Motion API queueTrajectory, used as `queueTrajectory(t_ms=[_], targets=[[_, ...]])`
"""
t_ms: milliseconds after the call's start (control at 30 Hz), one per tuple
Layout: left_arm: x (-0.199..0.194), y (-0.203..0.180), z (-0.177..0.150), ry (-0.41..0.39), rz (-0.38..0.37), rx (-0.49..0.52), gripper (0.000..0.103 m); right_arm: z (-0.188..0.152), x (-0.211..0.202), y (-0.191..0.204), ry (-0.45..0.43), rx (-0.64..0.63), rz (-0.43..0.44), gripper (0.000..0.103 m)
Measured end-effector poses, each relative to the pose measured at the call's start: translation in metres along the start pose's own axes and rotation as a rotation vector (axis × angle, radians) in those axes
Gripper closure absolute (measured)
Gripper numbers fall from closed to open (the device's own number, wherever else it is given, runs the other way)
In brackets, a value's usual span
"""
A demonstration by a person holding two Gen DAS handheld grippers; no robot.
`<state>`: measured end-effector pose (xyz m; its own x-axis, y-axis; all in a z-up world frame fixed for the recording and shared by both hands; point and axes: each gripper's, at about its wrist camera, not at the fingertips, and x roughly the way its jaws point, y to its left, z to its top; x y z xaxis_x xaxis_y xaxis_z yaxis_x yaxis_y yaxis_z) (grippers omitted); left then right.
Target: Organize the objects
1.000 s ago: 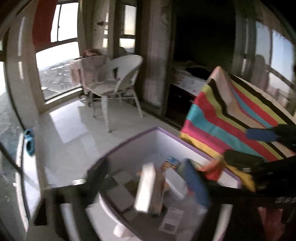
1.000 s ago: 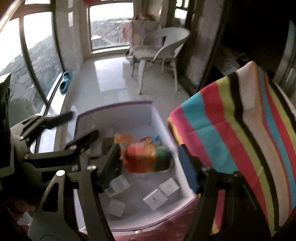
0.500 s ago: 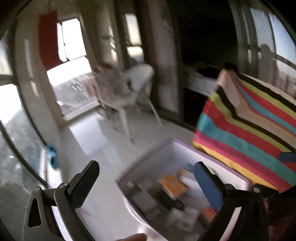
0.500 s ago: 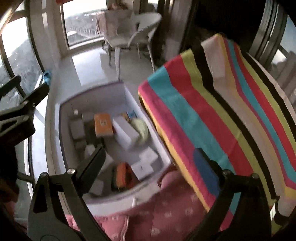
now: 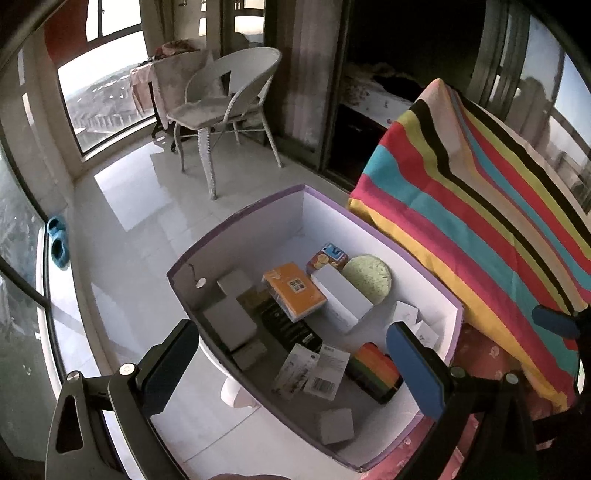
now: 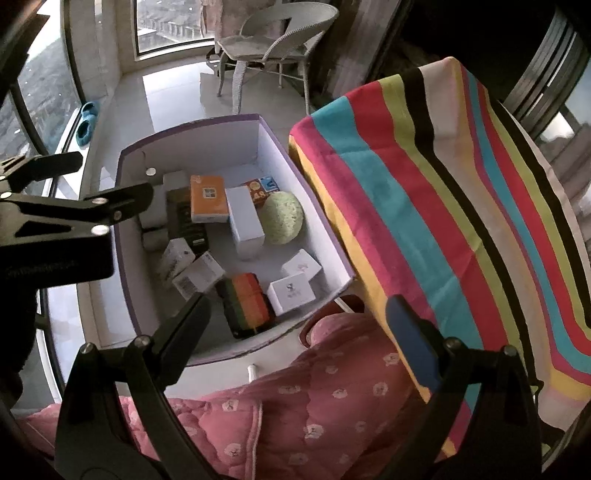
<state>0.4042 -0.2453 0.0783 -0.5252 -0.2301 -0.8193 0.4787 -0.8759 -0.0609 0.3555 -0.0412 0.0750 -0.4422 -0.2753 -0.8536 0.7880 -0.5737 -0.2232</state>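
Observation:
A white box with a purple rim (image 5: 258, 206) (image 6: 192, 123) holds several items: an orange box (image 5: 295, 290) (image 6: 208, 197), a long white box (image 5: 341, 295) (image 6: 245, 221), a green round sponge (image 5: 367, 277) (image 6: 282, 218), a rainbow-striped block (image 5: 373, 369) (image 6: 249, 301) and small white boxes (image 6: 295, 280). My left gripper (image 5: 291, 365) is open and empty above the box's near side. My right gripper (image 6: 299, 332) is open and empty over the box's near edge and the pink quilt (image 6: 295, 413). The left gripper also shows at the left of the right wrist view (image 6: 74, 195).
A striped blanket (image 5: 480, 206) (image 6: 443, 192) lies right of the box. A white wicker chair (image 5: 229, 107) (image 6: 273, 33) stands on the tiled floor by the windows. Blue slippers (image 5: 57, 240) (image 6: 86, 122) lie near the glass.
Both grippers have let go of what they held over the box and have drawn back and up. The rainbow block and the long white box now lie inside the box.

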Motion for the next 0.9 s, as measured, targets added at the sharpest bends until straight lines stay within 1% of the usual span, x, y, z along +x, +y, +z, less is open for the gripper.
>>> queueTrajectory(t_ms=[333, 767, 900], targets=[[0.010, 0.004, -0.003, 0.027, 0.008, -0.015, 0.000, 0.002, 0.004, 0.007, -0.002, 0.006, 0.014, 0.006], [0.013, 0.005, -0.003, 0.041, -0.020, -0.014, 0.000, 0.003, 0.007, 0.013, 0.005, 0.007, 0.022, 0.006], [0.016, 0.005, -0.005, 0.053, -0.030, -0.038, 0.000, 0.002, 0.008, 0.014, 0.007, 0.006, 0.024, 0.006]])
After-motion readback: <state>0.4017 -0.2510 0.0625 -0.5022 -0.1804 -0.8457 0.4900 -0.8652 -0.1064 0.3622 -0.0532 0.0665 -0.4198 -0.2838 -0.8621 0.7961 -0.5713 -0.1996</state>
